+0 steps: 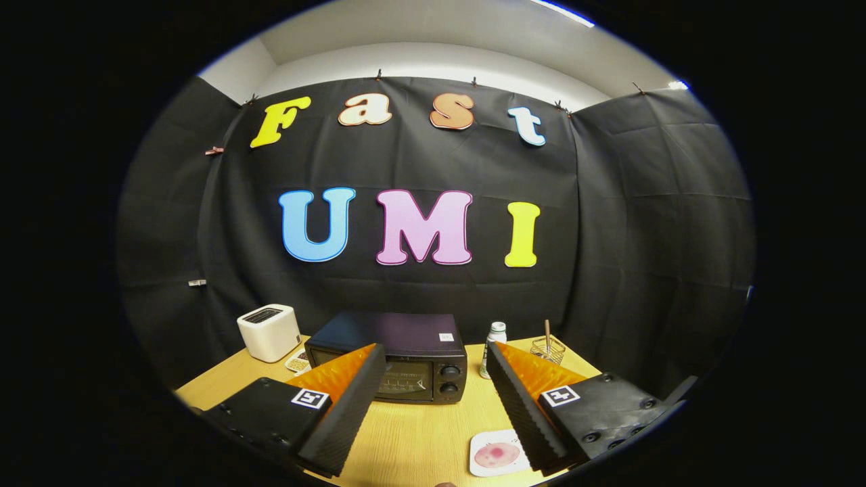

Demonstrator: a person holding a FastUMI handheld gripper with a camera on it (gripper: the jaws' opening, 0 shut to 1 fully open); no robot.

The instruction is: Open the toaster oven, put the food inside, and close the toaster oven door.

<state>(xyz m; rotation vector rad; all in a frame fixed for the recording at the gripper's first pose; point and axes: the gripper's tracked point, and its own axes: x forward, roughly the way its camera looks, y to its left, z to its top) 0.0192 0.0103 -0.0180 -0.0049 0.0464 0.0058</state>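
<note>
A black toaster oven (396,358) stands on the wooden table (419,433), its glass door shut and two knobs on its right side. My gripper (433,379) is open, its fingers spread wide above the table with nothing between them. The oven sits just ahead of the fingers, partly behind the left fingertip (358,379). A white plate (497,454) with a pink round piece of food lies on the table by the right finger, close to me.
A white toaster (269,331) stands left of the oven, with a small dish (298,362) of food beside it. A white bottle (494,348) and a wire holder (548,348) with a stick stand to the oven's right. Black cloth walls the booth behind.
</note>
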